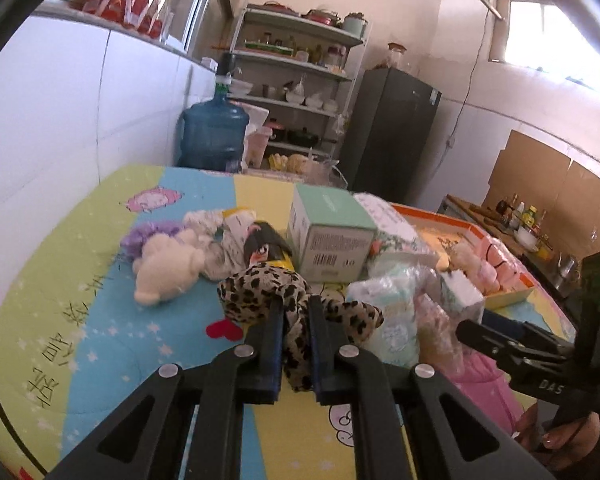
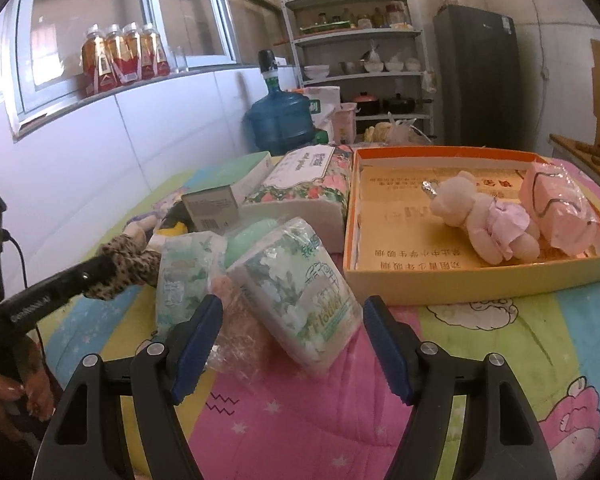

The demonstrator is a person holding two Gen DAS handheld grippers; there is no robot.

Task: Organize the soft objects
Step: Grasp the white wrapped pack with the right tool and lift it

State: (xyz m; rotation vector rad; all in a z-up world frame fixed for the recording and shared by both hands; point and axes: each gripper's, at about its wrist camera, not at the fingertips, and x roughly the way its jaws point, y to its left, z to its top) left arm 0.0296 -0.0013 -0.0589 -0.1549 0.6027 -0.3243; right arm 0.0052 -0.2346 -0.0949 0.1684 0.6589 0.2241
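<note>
My left gripper (image 1: pixel 295 312) is shut on a leopard-print soft toy (image 1: pixel 268 286), which also shows in the right wrist view (image 2: pixel 128 264). My right gripper (image 2: pixel 294 312) is open around a green-flowered tissue pack (image 2: pixel 300 292). A second tissue pack (image 2: pixel 186 280) leans beside it. An orange-rimmed shallow box (image 2: pixel 460 280) holds a pink teddy bear (image 2: pixel 484 216) and a pink wrapped pack (image 2: pixel 556 212). A white plush (image 1: pixel 166 268) and a purple plush (image 1: pixel 150 234) lie at the left of the colourful mat (image 1: pixel 100 320).
A mint carton (image 1: pixel 330 236) and a floral tissue box (image 2: pixel 304 192) stand mid-table. A blue water jug (image 1: pixel 214 130), shelving (image 1: pixel 296 80) and a dark fridge (image 1: pixel 388 128) stand behind. A white wall (image 1: pixel 60 120) runs along the left.
</note>
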